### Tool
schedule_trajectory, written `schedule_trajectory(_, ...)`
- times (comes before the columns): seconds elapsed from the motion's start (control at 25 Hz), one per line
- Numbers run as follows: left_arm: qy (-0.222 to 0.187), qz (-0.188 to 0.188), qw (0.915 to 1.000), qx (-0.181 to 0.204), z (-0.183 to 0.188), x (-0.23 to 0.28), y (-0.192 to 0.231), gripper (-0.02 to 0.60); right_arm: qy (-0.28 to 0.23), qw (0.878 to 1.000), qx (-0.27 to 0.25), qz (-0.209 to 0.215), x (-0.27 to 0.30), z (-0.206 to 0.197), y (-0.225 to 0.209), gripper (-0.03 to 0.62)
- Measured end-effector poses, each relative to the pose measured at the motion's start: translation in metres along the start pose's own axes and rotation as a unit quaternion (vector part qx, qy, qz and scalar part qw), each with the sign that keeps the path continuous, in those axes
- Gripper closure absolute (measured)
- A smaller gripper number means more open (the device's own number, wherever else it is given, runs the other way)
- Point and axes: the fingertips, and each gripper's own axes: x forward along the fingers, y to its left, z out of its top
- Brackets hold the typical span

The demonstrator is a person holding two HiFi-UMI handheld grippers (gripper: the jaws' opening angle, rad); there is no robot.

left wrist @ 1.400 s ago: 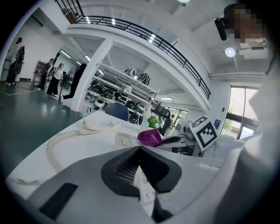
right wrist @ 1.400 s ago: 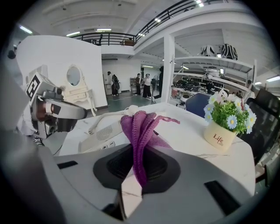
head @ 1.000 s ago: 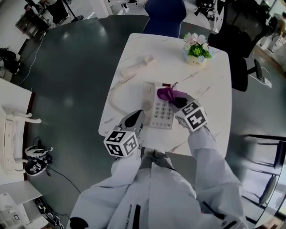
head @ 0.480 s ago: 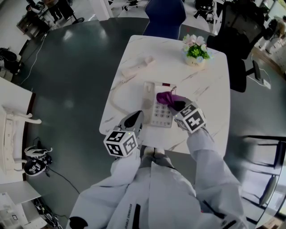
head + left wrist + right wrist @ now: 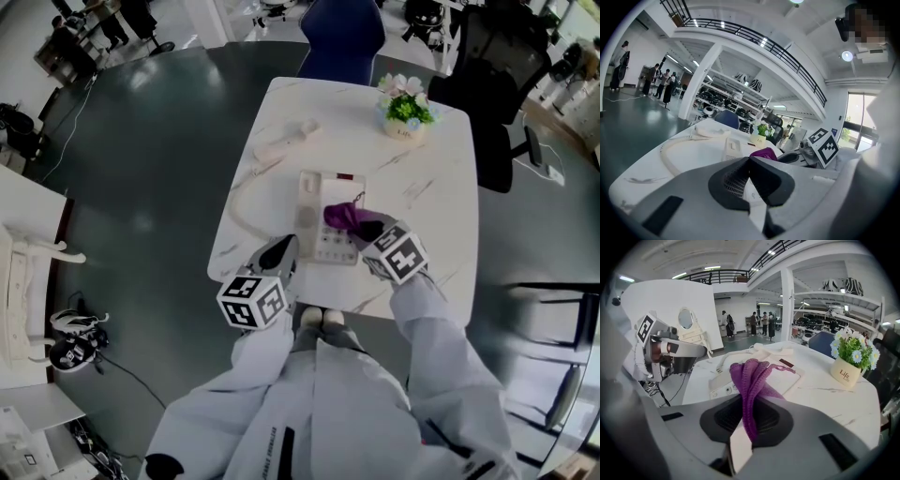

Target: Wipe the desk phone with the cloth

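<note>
Cloth [image 5: 341, 215]: purple knit, bunched on top of the desk phone [image 5: 319, 234], over the right part of its face, with one end pinched.
Right hand-held gripper [image 5: 360, 226]: jaws clamped on the cloth, which rises in a fold from between the pads and drapes forward onto the desk phone. The gripper reaches in from the desk phone's near right side, its marker cube toward the person.
Left hand-held gripper [image 5: 285, 249]: jaws together with nothing between them, just beside the desk phone's near left corner. Whether it touches the desk phone cannot be told.
Desk phone: pale base lying flat on the white marble table [image 5: 441, 187], keypad showing beside the cloth, cradle on its left side uncovered.
Handset [image 5: 287, 139]: lying on the table beyond the desk phone's far left corner, apart from the base.
Cord [image 5: 234, 214]: pale, curving in a wide loop to the left of the desk phone.
Flower pot [image 5: 404, 110]: small, with green leaves and pale blooms, well beyond the desk phone toward its far right.
Chairs: blue chair [image 5: 342, 33] past the table edge straight beyond the desk phone; black chair [image 5: 497, 66] further to the right.
</note>
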Motion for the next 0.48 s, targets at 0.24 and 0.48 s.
schedule_trajectory(0.24, -0.001, -0.006, 1.0000, 0.002, -0.002, 0.001, -0.005, 0.583, 0.004, 1.000, 0.002, 0.017, 0.000, -0.007, 0.007, 0.553)
schedule_trajectory(0.48, -0.001, -0.008, 1.0000, 0.004, -0.002, -0.002, -0.008, 0.583, 0.009, 1.000, -0.002, 0.025, 0.000, -0.012, 0.012, 0.553)
